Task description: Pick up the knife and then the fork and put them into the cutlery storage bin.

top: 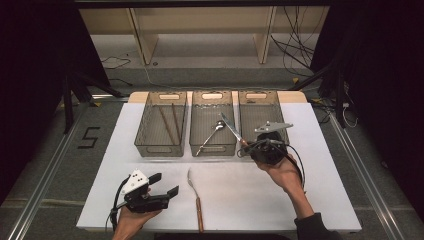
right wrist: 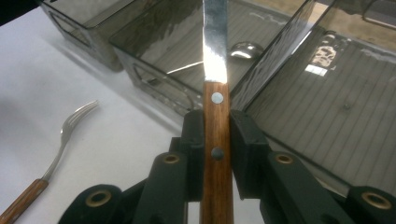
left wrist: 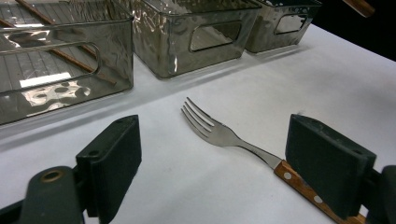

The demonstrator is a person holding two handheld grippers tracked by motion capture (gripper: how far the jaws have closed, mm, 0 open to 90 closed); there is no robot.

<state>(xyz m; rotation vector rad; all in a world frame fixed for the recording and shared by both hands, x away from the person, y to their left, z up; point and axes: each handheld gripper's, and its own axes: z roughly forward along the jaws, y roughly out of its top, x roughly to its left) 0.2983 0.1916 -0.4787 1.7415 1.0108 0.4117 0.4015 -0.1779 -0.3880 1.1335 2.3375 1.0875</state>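
Wood-handled and steel-bladed, the table knife (right wrist: 216, 116) sits clamped by its riveted handle between the jaws of your right gripper (right wrist: 217, 135), blade pointing out over the smoky translucent plastic middle bin (top: 213, 130) and the matching right-hand bin (top: 261, 112). From the high view the knife hangs above the front rim between those two bins, off the table. A steel spoon (top: 212, 135) lies in the middle bin; two thin brown chopsticks (top: 170, 122) lie in the left-hand bin (top: 161, 131). Your left gripper (top: 164, 186) rests low near the front edge of the white table (top: 325, 150) with its jaws spread wide and holding nothing. Just beside it lies a wooden-handled steel fork (left wrist: 224, 135), tines toward the bins, its handle passing behind the right-hand jaw in the left gripper view
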